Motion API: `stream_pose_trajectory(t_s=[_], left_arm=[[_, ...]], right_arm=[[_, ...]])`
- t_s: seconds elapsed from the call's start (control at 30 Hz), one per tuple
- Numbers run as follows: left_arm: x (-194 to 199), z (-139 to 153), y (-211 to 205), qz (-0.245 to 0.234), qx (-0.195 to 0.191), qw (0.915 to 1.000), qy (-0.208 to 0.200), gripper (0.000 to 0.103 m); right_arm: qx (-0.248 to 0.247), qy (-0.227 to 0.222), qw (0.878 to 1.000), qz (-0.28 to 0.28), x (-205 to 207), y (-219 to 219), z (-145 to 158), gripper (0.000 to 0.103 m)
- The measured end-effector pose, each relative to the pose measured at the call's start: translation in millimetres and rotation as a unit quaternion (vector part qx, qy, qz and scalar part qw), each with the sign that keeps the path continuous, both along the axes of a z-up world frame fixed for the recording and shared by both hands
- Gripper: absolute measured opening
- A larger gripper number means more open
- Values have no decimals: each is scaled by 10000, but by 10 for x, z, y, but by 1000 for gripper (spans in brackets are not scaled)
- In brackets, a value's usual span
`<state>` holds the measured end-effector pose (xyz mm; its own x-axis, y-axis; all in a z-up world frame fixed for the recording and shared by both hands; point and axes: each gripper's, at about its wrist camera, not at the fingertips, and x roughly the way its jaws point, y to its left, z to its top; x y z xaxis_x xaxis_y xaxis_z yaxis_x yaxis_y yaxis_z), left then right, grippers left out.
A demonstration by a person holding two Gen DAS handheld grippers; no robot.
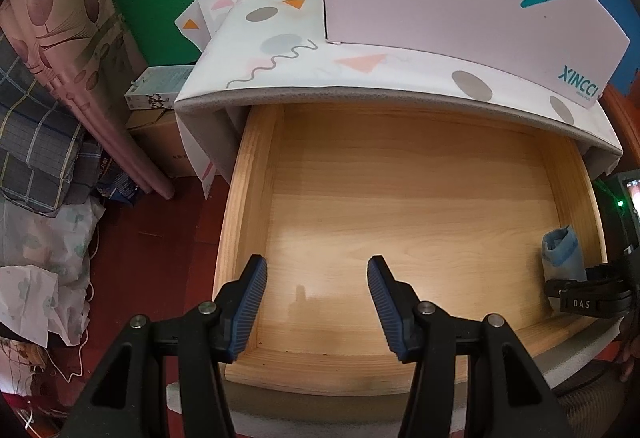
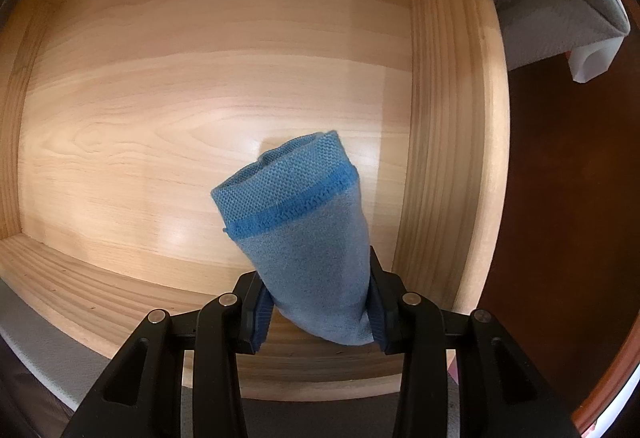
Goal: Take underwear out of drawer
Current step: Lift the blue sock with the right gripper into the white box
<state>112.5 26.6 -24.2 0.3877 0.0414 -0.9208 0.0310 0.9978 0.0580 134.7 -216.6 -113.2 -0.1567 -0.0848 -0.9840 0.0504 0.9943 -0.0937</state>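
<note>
1. The right claw (image 2: 316,312) pinches the rolled blue underwear (image 2: 304,238), pointing down into the wooden drawer (image 2: 448,118).
2. In the left wrist view the underwear (image 1: 562,254) sits at about 4 o'clock, by the drawer's (image 1: 256,174) right wall.
3. The left claw (image 1: 316,306) is spread, with nothing between its fingers, over the drawer's front.
4. A white box (image 1: 460,6) stands on the patterned desk (image 1: 320,66) at 12 o'clock.
</note>
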Motion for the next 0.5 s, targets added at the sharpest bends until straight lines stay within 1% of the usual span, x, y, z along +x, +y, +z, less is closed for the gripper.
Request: stream_pose_trajectory(t_s=[0.27,0.4,0.5], left_arm=[[-11,-9,-68,-118,13,9999,-27,54],[-15,-4,-60,-98,-1,9999,-37,54],[-16,1,-60,-96,-6,9999,-58,54]], right_arm=[[81,-184,9998,-27,-148,-52,3,37],[200,-316,9993,-42,-212,-121,84,37],[239,-468,9986,2,-251,-182,206,37]])
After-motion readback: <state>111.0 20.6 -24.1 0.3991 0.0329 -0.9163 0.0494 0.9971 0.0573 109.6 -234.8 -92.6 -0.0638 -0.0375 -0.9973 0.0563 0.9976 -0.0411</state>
